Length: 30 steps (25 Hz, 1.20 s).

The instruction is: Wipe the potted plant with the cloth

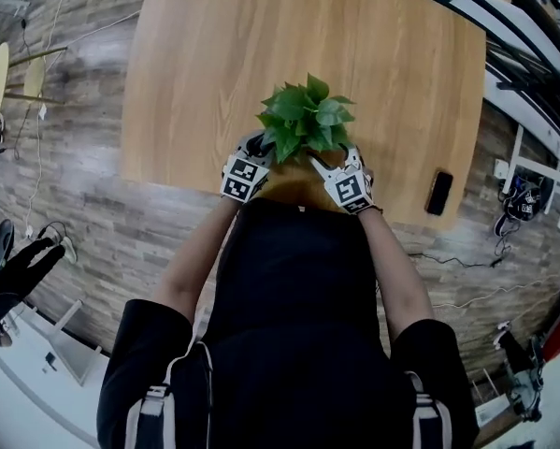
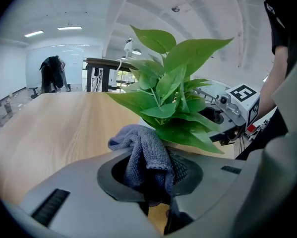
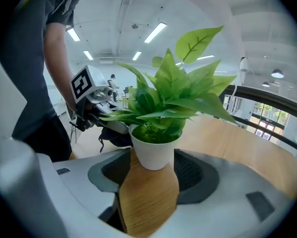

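Note:
A small green plant point(image 1: 305, 118) in a white pot point(image 3: 153, 150) stands near the wooden table's point(image 1: 214, 64) front edge. My left gripper point(image 2: 150, 170) is shut on a grey-blue cloth point(image 2: 144, 152), which bunches up between the jaws just below the lowest leaves point(image 2: 185, 133). My right gripper point(image 3: 149, 175) is on the pot's other side, its two pads against the pot's sides. From above, the left gripper point(image 1: 245, 171) and right gripper point(image 1: 350, 183) flank the plant, whose leaves hide the pot. The left gripper point(image 3: 91, 95) and the dark cloth point(image 3: 113, 135) also appear in the right gripper view.
A black phone point(image 1: 439, 193) lies at the table's right front corner. The table reaches far beyond the plant. Chairs, cables and desk frames stand on the floor around it. The person's torso point(image 1: 289, 316) is close against the front edge.

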Each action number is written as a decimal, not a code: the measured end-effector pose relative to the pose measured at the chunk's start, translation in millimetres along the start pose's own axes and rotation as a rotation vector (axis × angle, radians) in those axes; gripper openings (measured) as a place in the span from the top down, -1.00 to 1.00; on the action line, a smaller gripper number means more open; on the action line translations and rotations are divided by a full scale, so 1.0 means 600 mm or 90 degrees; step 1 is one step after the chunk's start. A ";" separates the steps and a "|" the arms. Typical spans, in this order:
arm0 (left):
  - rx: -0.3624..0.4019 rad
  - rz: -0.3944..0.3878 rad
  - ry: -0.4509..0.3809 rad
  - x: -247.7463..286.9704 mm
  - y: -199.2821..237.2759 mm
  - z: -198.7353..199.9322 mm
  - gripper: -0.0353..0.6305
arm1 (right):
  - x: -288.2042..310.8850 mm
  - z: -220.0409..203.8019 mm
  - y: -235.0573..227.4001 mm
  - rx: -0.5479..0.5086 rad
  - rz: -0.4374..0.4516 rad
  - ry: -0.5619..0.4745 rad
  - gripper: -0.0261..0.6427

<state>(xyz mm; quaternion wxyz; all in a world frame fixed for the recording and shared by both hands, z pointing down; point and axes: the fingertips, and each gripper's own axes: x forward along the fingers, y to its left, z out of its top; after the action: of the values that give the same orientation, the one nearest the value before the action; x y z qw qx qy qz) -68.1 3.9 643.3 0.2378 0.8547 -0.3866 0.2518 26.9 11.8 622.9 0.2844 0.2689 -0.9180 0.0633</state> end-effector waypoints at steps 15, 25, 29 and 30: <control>0.063 -0.060 0.010 0.018 0.008 0.019 0.55 | 0.024 0.025 -0.027 -0.064 -0.035 -0.014 0.15; 0.061 -0.104 0.009 0.005 -0.034 -0.004 0.55 | 0.028 0.026 -0.025 -0.055 -0.046 0.004 0.15; 0.054 -0.088 0.003 0.002 -0.017 -0.003 0.55 | 0.021 0.034 -0.003 -0.055 -0.039 0.004 0.15; 0.047 -0.083 0.001 -0.001 -0.009 -0.003 0.55 | 0.019 0.035 0.007 -0.062 -0.029 0.006 0.16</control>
<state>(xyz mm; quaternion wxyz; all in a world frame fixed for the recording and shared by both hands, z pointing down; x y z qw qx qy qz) -64.6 8.3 643.3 0.2226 0.8859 -0.3206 0.2508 6.4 4.6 612.2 0.3033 0.2753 -0.9122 0.0131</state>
